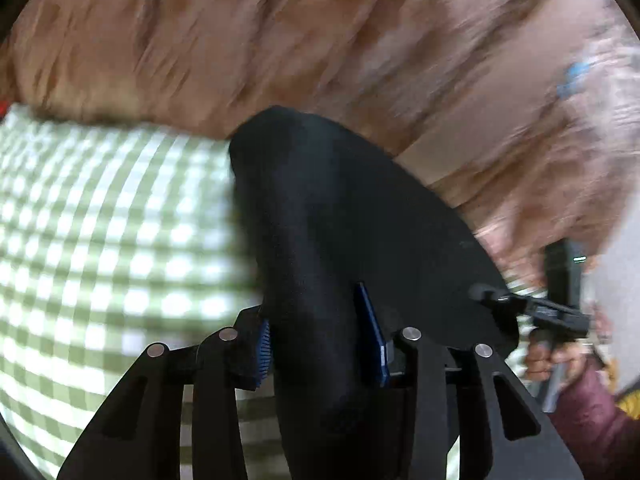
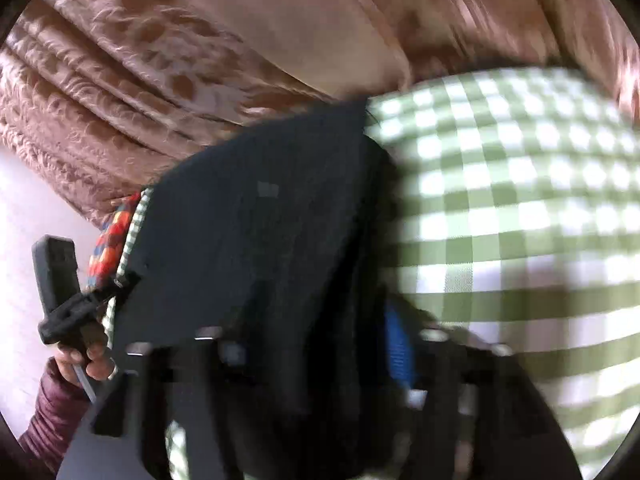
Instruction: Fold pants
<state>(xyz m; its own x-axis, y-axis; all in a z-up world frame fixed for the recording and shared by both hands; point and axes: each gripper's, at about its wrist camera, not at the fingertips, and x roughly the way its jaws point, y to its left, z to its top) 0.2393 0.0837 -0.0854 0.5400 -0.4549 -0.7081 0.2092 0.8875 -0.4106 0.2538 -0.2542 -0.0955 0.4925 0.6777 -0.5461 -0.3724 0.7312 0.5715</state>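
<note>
Item: black pants (image 1: 340, 240), raised above a desk under a green-and-white checked cloth (image 1: 100, 220).

Left claw (image 1: 320, 356): clamped on a thick bunched fold of the pants; blue pads (image 1: 262, 354) press the cloth from both sides. The fabric runs down between the fingers and out of frame.

Right claw (image 2: 316, 360): badly blurred; the pants fill the gap between its fingers, one blue pad (image 2: 398, 348) showing against the fabric, so it appears closed on them.

Each camera catches the opposite claw at the pants' far corner, with the holder's hand (image 2: 86, 356) and a maroon sleeve partly cut off.

Background: brown patterned drapery (image 2: 120, 80), smeared by motion. A multicoloured patch (image 2: 110, 248) beside the cloth edge, too unclear to name.
</note>
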